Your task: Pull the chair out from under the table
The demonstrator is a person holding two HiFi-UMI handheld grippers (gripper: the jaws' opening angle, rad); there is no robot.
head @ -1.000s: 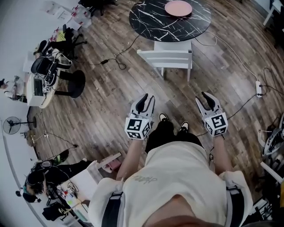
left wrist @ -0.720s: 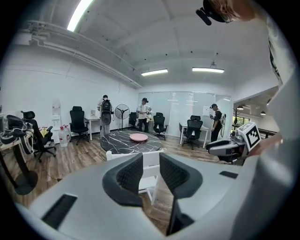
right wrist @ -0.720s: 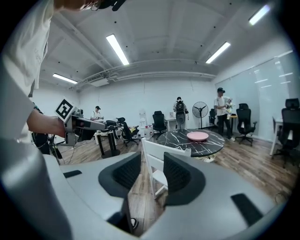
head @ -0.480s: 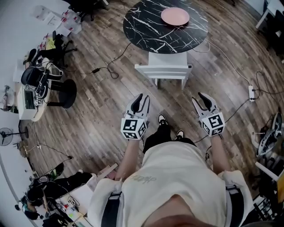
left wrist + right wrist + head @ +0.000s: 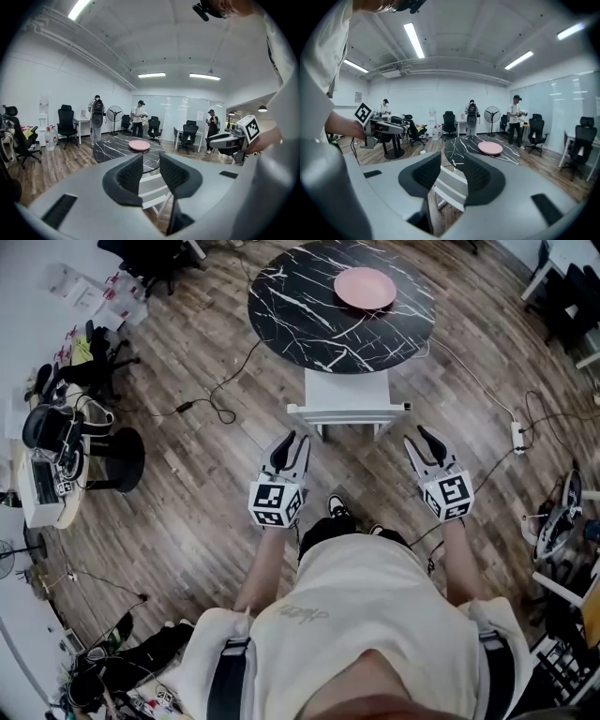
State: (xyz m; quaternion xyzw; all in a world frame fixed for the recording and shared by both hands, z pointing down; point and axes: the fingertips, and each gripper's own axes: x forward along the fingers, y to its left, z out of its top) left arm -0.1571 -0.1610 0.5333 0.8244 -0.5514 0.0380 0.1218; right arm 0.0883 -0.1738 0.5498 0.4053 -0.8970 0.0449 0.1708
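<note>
Below us in the head view, we see the white wooden slat-back chair (image 5: pixel 349 407) tucked seat-first under the round black marble table (image 5: pixel 309 315) (pink plate (image 5: pixel 366 287) on top). The left gripper (image 5: pixel 291 444) and right gripper (image 5: pixel 422 439) hang near its backrest corners, not touching. We judge this the reach step. Next move: clamp the top rail and draw it toward us.

Left gripper view: jaws apart, nothing gripped, chair (image 5: pixel 151 185) beyond the gap.

Right gripper view: same, chair (image 5: pixel 451 186) ahead.

The chair faces the table, and its rail's long axis runs left-right.

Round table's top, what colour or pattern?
Round table top is black with white marble-like veining; head view shows it best.
</note>
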